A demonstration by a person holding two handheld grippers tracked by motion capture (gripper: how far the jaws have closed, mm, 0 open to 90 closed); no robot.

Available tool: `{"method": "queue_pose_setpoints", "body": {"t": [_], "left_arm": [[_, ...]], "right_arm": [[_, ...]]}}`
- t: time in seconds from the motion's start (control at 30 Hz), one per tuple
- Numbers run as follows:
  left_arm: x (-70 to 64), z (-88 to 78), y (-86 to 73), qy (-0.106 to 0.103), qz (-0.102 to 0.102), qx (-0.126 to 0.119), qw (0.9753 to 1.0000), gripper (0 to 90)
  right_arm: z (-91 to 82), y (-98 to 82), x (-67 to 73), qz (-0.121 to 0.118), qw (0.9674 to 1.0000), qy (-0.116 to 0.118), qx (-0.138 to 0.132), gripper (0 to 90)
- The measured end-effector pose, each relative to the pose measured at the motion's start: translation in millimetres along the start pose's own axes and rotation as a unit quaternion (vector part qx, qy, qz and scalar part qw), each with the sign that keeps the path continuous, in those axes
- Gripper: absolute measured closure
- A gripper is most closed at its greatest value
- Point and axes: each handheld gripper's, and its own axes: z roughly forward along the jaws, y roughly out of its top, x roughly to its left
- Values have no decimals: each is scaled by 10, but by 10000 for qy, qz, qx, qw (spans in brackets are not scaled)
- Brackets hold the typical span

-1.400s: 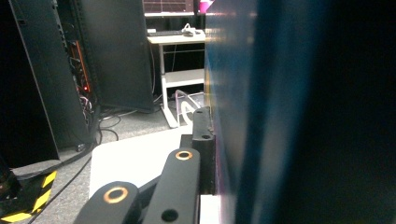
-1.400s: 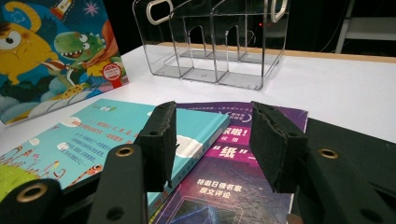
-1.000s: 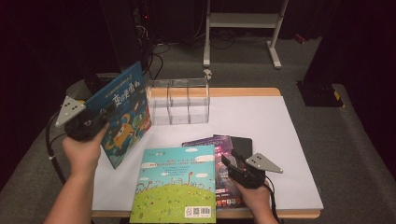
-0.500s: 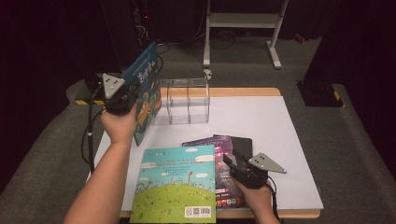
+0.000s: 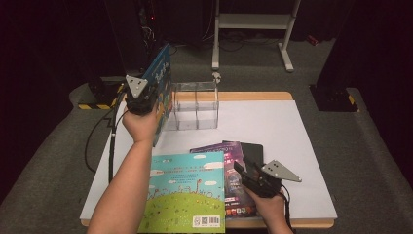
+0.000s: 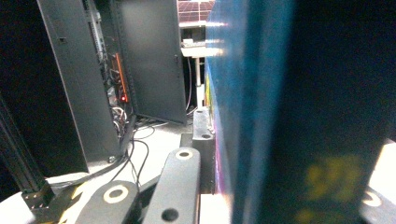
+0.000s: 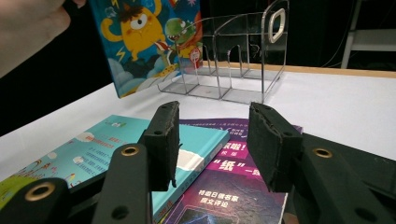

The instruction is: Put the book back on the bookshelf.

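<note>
My left gripper (image 5: 146,100) is clamped on a blue picture book (image 5: 161,92), holding it upright and clear of the white table (image 5: 272,126), with its far edge just beside the left end of the clear acrylic book rack (image 5: 196,105). In the left gripper view the book's cover stands edge-on close against the lens. My right gripper (image 7: 212,140) sits low over the front of the table, its jaws parted with nothing between them; they have just been closing a little. Below it lie a purple book (image 7: 233,186) and, overlapping its left side, a teal picture book (image 5: 187,190).
</note>
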Motion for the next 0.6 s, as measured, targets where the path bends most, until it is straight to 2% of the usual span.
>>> {"method": "queue_pose_setpoints", "body": {"t": [0.37, 0.5, 0.6], "left_arm": [[84, 97, -125, 96, -119, -108, 9998, 833], [120, 70, -155, 68, -104, -137, 9998, 832], [141, 25, -180, 83, -172, -198, 9996, 831]], "right_arm": [[0, -3, -14, 0, 10000, -24, 8, 543], [7, -11, -8, 10, 10000, -14, 37, 543], [10, -14, -5, -1, 10000, -9, 39, 543]]}}
